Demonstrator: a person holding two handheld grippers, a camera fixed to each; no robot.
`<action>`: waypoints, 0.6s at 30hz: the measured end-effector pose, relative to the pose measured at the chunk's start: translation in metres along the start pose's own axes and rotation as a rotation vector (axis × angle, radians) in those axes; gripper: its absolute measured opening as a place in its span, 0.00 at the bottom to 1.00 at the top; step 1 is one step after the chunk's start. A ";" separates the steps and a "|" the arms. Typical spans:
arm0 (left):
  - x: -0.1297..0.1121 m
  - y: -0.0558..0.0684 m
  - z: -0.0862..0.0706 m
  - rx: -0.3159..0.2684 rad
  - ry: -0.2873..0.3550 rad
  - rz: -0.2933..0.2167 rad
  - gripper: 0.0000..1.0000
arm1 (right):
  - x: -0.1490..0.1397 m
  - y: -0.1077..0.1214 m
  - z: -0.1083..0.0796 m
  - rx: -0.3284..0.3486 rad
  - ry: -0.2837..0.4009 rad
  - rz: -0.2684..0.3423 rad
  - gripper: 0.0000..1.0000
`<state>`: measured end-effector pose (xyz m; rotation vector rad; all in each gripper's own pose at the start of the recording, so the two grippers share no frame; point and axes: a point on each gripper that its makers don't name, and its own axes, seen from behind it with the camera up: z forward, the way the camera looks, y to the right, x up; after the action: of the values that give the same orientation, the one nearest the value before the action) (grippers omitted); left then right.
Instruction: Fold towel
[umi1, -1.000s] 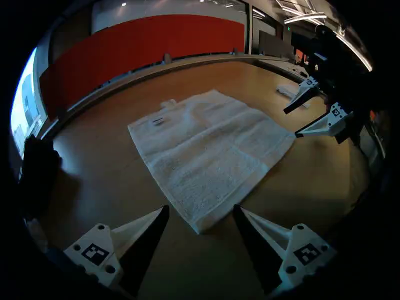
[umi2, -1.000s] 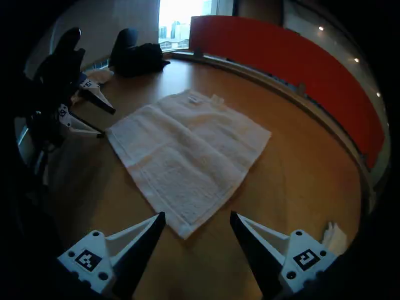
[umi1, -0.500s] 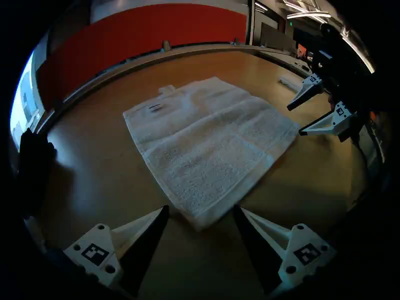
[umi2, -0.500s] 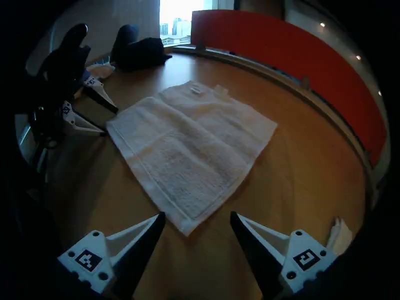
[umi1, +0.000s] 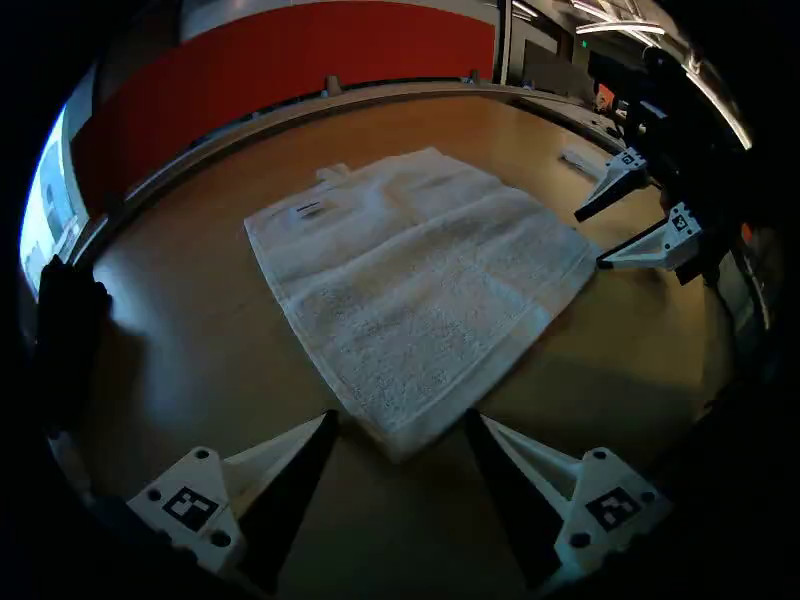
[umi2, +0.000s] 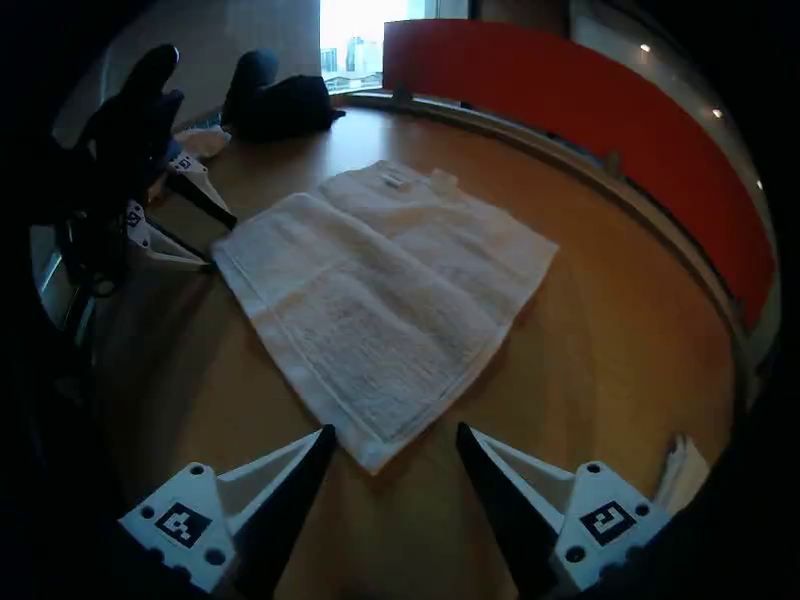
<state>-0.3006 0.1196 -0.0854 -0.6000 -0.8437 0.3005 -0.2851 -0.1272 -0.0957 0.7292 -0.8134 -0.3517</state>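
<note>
On wooden table (umi1: 190, 320), at centre: white towel (umi1: 420, 290), lay flat, label tab toward 11 o'clock. Left gripper (umi1: 400, 415) at 6 o'clock, stood open and empty, fingers either side of towel's near corner. Right gripper (umi2: 393, 428) likewise parted, empty, at another corner. Red panel (umi1: 300, 70) ran behind at 12 o'clock.
</note>
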 end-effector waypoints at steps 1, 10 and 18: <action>0.000 0.000 0.000 0.000 0.000 0.000 0.93 | -0.002 -0.001 0.000 0.005 -0.004 -0.006 0.88; -0.001 0.000 -0.001 -0.001 -0.010 0.000 0.80 | -0.006 -0.011 0.002 0.041 -0.009 -0.011 0.65; -0.002 -0.001 -0.002 0.005 -0.024 -0.005 0.55 | -0.005 -0.018 0.004 0.060 -0.009 -0.036 0.34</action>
<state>-0.3001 0.1174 -0.0874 -0.5908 -0.8670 0.3050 -0.2919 -0.1390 -0.1098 0.8001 -0.8227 -0.3642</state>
